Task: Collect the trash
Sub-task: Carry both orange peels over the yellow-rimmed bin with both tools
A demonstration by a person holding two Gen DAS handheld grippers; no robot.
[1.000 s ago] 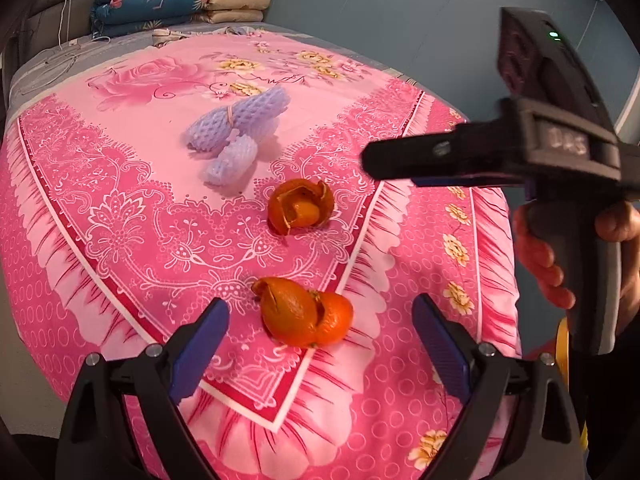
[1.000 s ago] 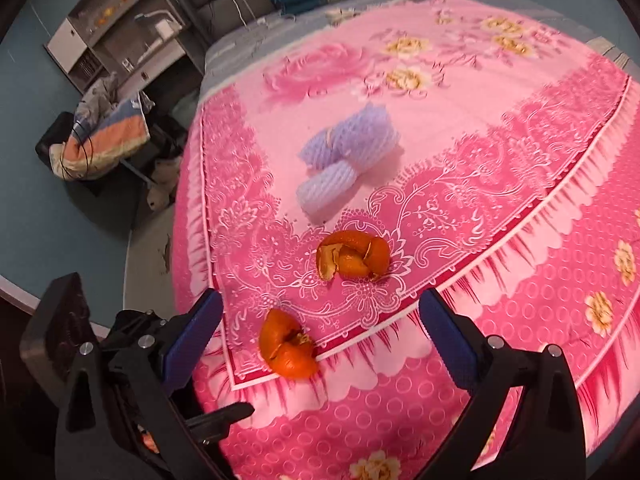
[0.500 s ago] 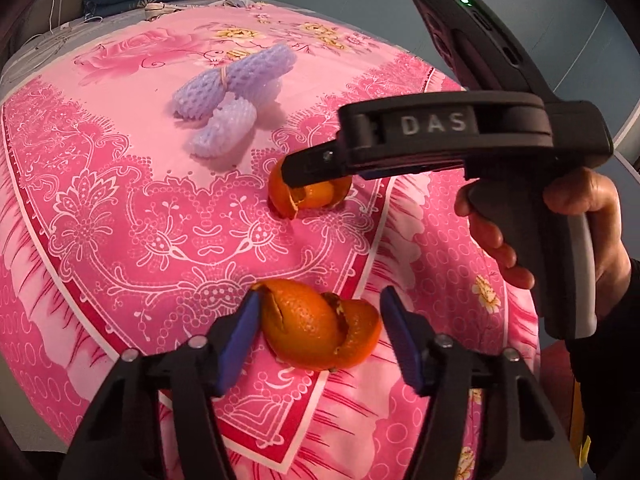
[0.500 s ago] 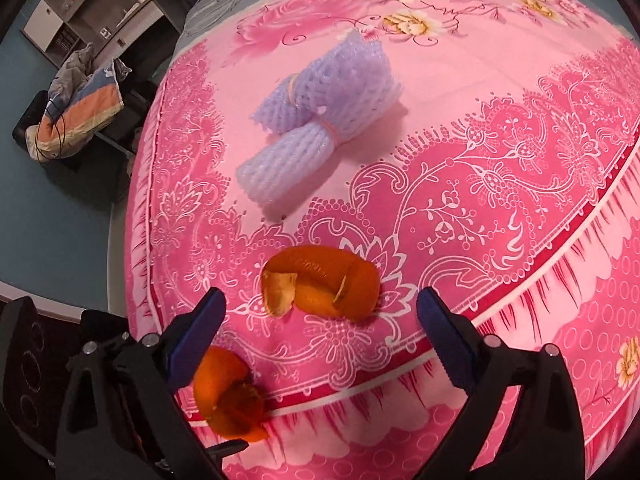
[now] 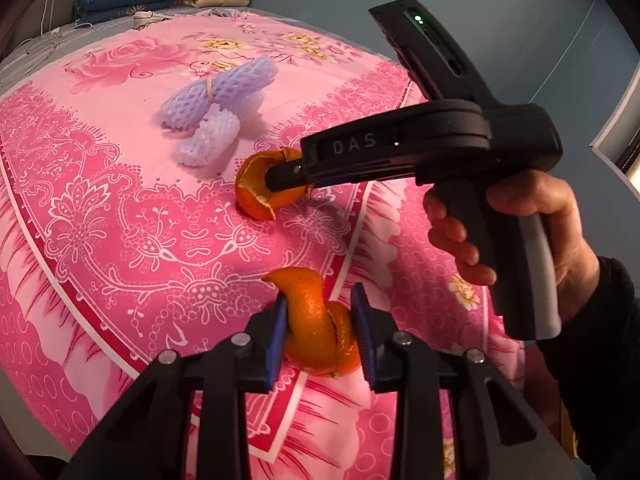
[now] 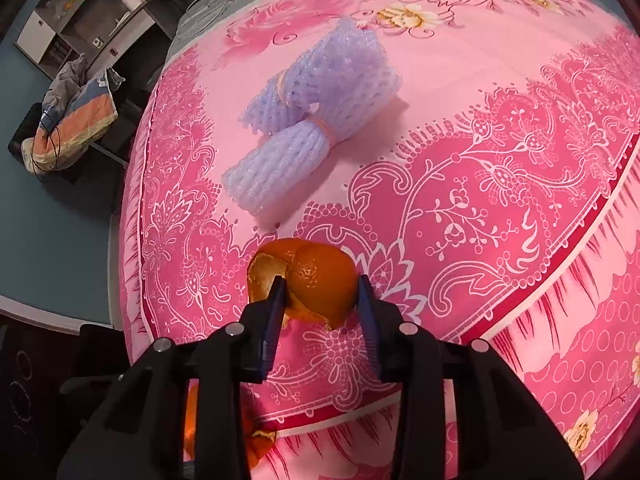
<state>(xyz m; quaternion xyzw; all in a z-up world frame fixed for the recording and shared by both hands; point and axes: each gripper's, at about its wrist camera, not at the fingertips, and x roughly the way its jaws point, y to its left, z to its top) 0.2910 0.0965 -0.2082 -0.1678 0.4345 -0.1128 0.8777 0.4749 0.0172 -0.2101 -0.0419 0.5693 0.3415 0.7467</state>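
- The left gripper [image 5: 320,330] is closing on the near orange peel [image 5: 316,320]; its blue pads [image 5: 277,342] already press both sides of the curled rind, which sits at the near edge of the pink floral bedspread [image 5: 100,208].
- The right gripper [image 6: 322,312] is closing too, its pads pinching the far orange peel [image 6: 308,280], a little farther in on the bedspread [image 6: 500,220]; a hand [image 5: 532,236] grips its handle.
- Beyond both peels, near the middle of the bed, lie purple foam fruit nets [image 6: 316,120] bundled with rubber bands, untouched.
- By my reading the collection has barely begun: two peels are being gripped, neither is lifted clear, and the nets are left.
- No bin or bag shows in either view, so where the trash goes cannot be told.
- In the right wrist view the near peel is mostly hidden behind the gripper's frame.
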